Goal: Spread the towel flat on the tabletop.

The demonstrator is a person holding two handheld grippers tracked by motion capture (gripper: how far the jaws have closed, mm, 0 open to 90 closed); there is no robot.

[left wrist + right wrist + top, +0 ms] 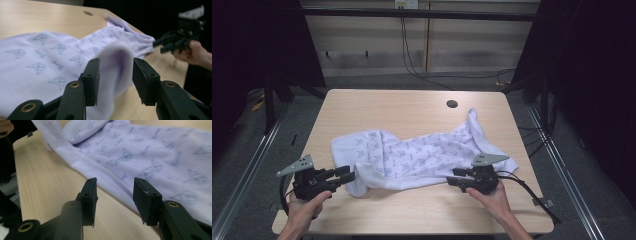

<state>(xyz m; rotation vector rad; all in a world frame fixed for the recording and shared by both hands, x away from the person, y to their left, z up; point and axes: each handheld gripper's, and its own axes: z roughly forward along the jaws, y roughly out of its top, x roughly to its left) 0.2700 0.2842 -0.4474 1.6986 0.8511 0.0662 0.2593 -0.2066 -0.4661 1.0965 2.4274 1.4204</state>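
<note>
Surrounding the scene is a dim room: grey carpeted floor (377, 82), a pale panelled wall (412, 45) at the far side with black cables (409, 60) hanging down it, and dark curtains (597, 75) to either side. Metal rails (247, 165) run along the floor beside the furniture.

The worktop (387, 105) is a light wood-grain rectangle with rounded corners and a small round cable hole (452, 104) near its far right corner. Its far half is bare wood.

A white garment (412, 155) printed with small blue motifs lies crumpled across the near half of the worktop, stretching from near the left edge to near the right edge, with one end reaching up towards the cable hole. A ribbed hem runs along its near side.

The left tongs (348, 175) sit at the near left, level with the garment's left end; the jaws stand apart with a fold of the cloth between them, and the pads do not press it. The right tongs (453, 176) sit at the near right, at the garment's near hem; the jaws stand apart just over the hem and bare wood, gripping nothing.
</note>
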